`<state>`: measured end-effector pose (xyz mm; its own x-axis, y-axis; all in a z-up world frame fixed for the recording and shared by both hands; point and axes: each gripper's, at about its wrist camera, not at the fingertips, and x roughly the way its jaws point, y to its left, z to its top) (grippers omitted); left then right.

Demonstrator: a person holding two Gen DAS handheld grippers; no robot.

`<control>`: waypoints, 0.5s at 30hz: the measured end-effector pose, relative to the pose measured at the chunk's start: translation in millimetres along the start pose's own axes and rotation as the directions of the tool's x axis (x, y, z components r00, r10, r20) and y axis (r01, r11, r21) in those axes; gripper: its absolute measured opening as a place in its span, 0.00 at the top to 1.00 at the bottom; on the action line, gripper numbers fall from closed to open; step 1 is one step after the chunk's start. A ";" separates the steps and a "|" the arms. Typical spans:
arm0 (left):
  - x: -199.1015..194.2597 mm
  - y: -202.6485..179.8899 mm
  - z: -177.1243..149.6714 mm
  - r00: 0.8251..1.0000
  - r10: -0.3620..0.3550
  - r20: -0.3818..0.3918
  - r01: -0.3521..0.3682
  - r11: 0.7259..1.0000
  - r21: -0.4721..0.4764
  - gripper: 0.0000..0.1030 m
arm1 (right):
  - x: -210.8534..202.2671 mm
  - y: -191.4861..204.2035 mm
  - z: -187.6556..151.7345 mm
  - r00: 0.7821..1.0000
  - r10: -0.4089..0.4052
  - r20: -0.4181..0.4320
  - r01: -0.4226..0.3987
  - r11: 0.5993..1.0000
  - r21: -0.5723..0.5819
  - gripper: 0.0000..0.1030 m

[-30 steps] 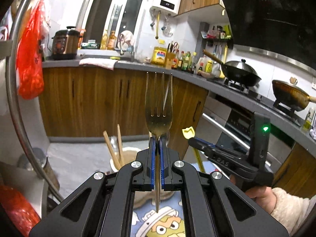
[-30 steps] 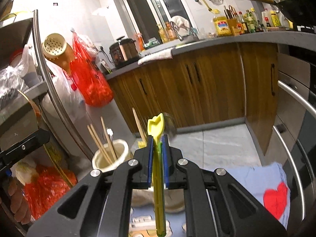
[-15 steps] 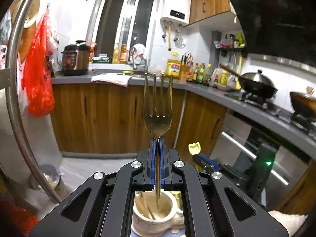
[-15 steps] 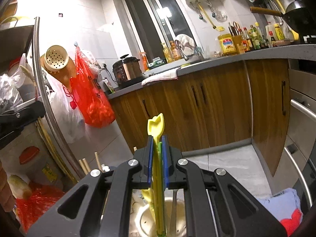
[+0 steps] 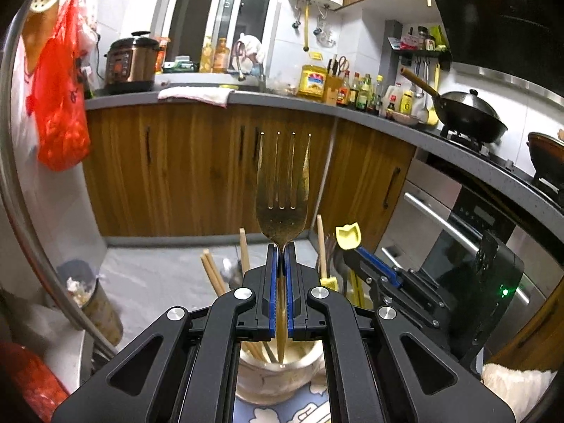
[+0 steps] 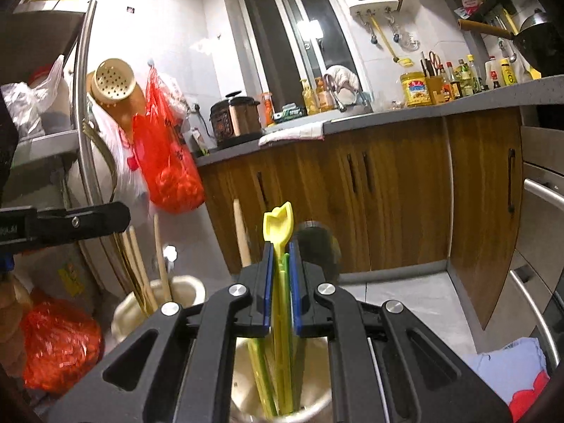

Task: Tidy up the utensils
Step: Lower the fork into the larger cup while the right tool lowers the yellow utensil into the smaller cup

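Note:
My left gripper is shut on a gold fork, held upright with its tines up. The fork's handle end hangs inside a cream ceramic cup that holds wooden chopsticks. My right gripper is shut on a yellow utensil with a tulip-shaped top. Its lower end reaches into a cream cup among other yellow-green sticks. The left wrist view shows the right gripper just right of the fork. Left of the yellow utensil stands the chopstick cup, with a left gripper finger above it.
The cups stand on a cartoon-printed cloth. A metal rack rail and red plastic bags are at the left. Wooden cabinets lie ahead, and an oven and a wok are on the right.
Both grippers have come down over the cups. The fork's handle end and the yellow utensil's lower end now sit inside the cup mouths, and the chopsticks show closer.

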<state>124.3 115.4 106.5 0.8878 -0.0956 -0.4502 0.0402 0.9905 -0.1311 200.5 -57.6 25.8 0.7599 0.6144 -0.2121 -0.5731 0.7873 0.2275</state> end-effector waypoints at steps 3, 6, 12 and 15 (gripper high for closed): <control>1.6 -3.1 -7.1 1.000 -0.007 -0.015 0.007 1.000 0.010 0.95 | -6.9 -4.1 -6.9 1.000 0.006 -0.020 -0.006 1.000 0.005 0.92; 5.2 -4.9 -12.3 0.999 -0.011 -0.032 0.012 1.000 0.016 0.95 | -14.1 -8.1 -12.5 0.999 0.021 -0.048 -0.020 1.000 0.020 0.92; 14.8 -7.5 -23.5 0.997 -0.028 -0.070 0.030 0.999 0.024 0.95 | -25.2 -7.3 -22.1 0.996 0.024 -0.091 -0.023 1.000 0.013 0.92; 22.4 -8.6 -26.3 0.995 -0.034 -0.095 0.036 0.999 0.023 0.95 | -23.6 -6.8 -26.7 0.992 0.008 -0.125 -0.007 1.000 0.010 0.92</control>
<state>131.8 102.2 74.3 0.8382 -0.1379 -0.5276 0.0826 0.9884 -0.1271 178.3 -76.1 3.8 0.7108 0.6226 -0.3273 -0.5753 0.7823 0.2387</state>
